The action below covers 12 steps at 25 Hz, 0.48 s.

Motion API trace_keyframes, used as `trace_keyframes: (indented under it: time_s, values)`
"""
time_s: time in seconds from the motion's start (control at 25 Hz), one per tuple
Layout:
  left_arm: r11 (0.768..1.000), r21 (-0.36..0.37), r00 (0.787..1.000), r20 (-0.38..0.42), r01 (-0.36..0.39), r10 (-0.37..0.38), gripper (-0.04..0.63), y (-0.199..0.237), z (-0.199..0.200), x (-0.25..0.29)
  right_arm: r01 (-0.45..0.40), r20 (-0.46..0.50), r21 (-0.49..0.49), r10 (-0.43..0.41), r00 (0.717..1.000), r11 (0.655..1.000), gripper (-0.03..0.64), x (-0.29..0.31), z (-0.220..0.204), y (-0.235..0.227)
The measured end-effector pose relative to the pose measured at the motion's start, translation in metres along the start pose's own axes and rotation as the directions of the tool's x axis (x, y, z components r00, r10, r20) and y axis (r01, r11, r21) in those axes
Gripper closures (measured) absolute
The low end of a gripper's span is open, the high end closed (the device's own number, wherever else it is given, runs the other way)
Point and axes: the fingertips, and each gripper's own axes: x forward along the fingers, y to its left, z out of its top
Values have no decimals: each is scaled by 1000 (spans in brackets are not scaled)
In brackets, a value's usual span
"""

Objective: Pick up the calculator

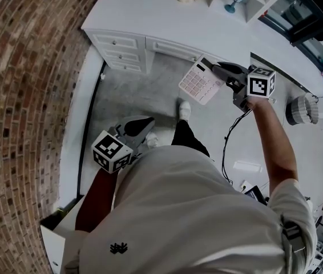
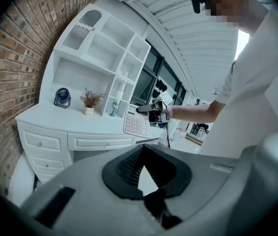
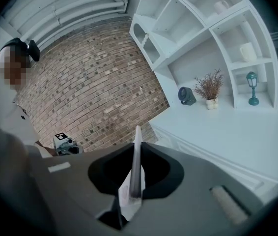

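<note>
**Item: calculator** point(image 1: 200, 83). Pale body with rows of pinkish keys. It is off every surface, in the air over the grey floor point(image 1: 127, 96), just in front of the white desk point(image 1: 167, 16). The key face is turned up and toward the person. In the right gripper view only its thin edge point(image 3: 137, 166) shows, upright between the pads.

**Holder: right gripper** point(image 1: 217, 69). The jaws are nearly together and clamped on the calculator at its display end. The arm is stretched out toward the desk.

**Left gripper** point(image 1: 145, 124). Held low at the person's side, well apart from the calculator. Its jaws meet at the tips with nothing between them point(image 2: 141, 154).

**Progress.** The lift looks done: the calculator touches neither desk nor floor, and the grip looks square across its thickness. Nothing of the task seems left except holding on. Because the hold sits at one end, the free end could sag or twist.

**Surroundings.**
- Drawers point(image 1: 121, 50) under the desk's left part.
- Brick wall point(image 1: 30, 96) to the left.
- White shelf unit point(image 2: 104, 48) on the desk.
- Small blue fan point(image 2: 62, 97), a potted dried sprig point(image 2: 90, 102) and a teal lamp ornament point(image 3: 252, 87).
- Dark cable point(image 1: 227, 147) trailing on the floor below the outstretched arm.

**Obstructions.** The desk's front edge is the nearest thing to the calculator. Nothing else crowds it.
</note>
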Motion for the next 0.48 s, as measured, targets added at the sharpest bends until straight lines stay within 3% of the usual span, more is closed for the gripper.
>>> trace_keyframes:
  time_s: [0.48]
  values:
    - [1000,6,1000,8,-5,4,590,-4,-6,-8,-4,5,-5,4,1000,1000,558,-3,-5,13]
